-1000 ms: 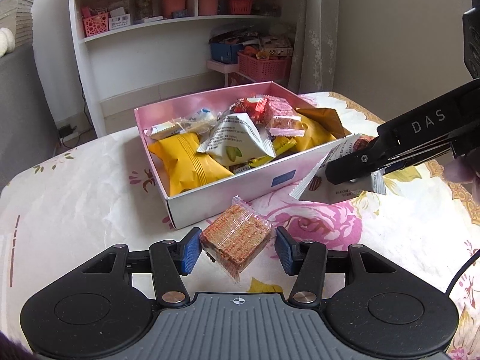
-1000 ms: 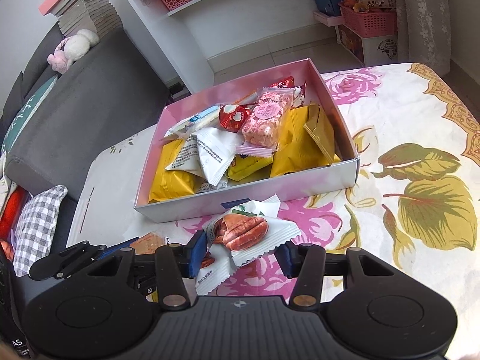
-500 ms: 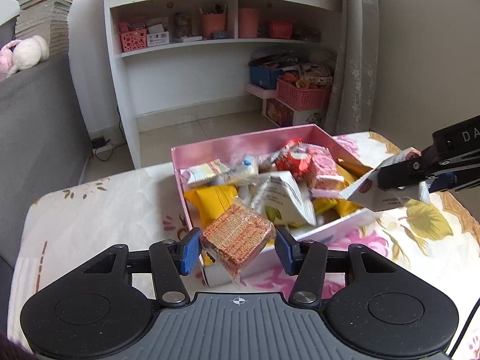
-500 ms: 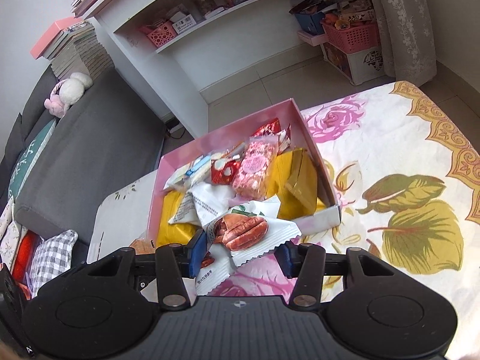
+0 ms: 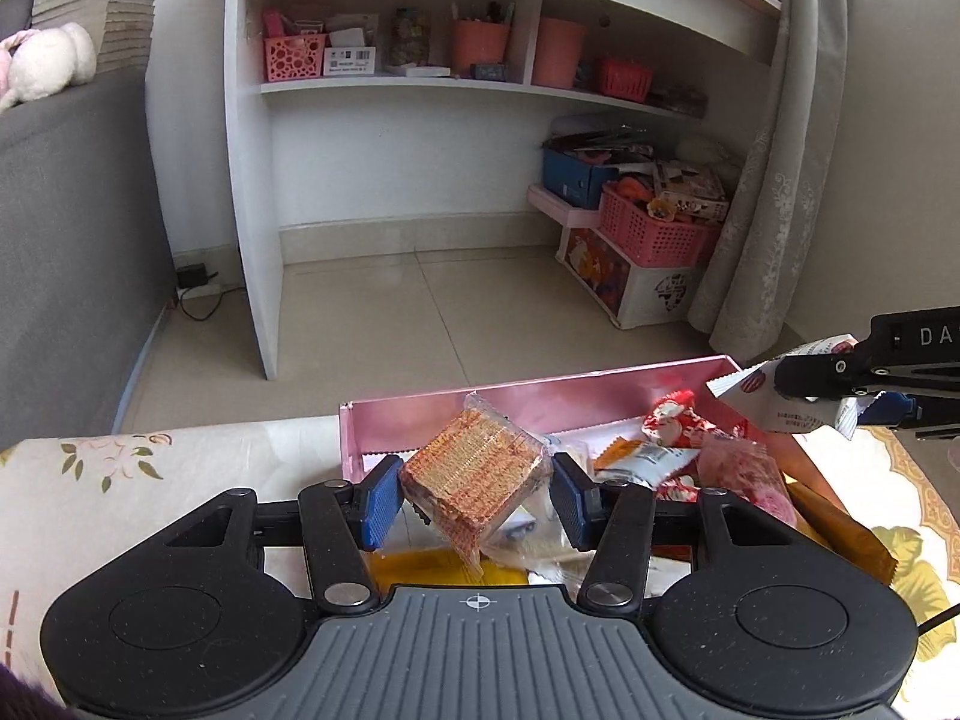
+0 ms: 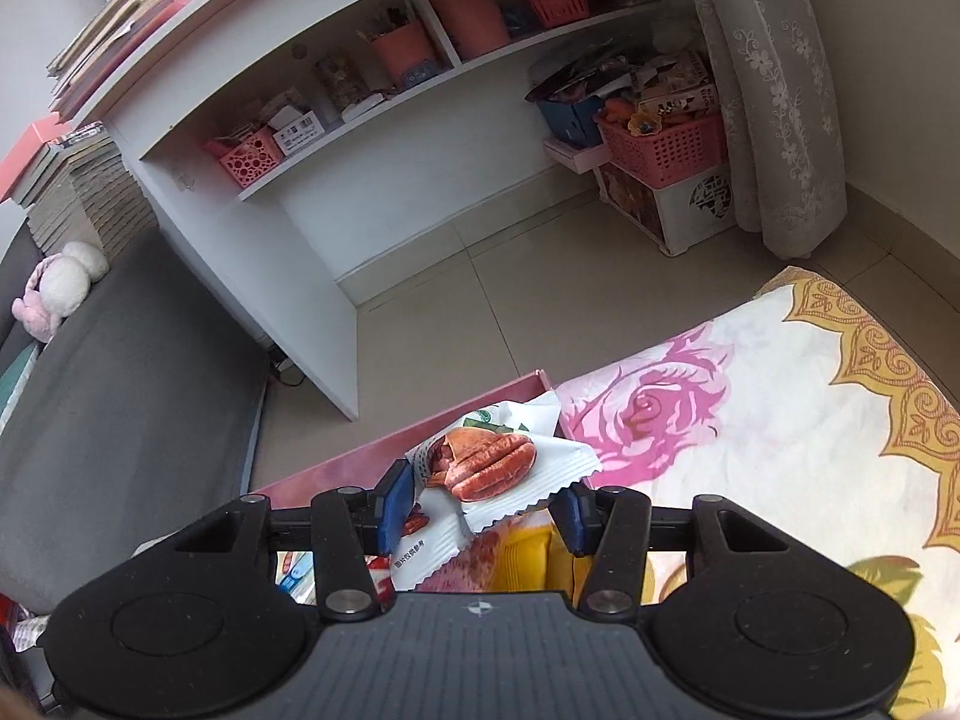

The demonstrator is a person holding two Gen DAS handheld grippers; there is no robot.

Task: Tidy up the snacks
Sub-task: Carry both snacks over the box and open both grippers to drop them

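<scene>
Left wrist view shows the left gripper (image 5: 475, 489) clamped on one orange wafer pack (image 5: 474, 479) above the pink box (image 5: 540, 405), and the right gripper (image 6: 483, 501) pinching one white sausage packet (image 6: 501, 471) over the far corner. Each should be lowered close over the pile before letting go, so nothing slides past the wall. Perhaps five or six other snacks lie inside; overlap blurs that count.

Black left gripper (image 5: 475, 495), blue pads (image 5: 379, 501), silver screws.
</scene>
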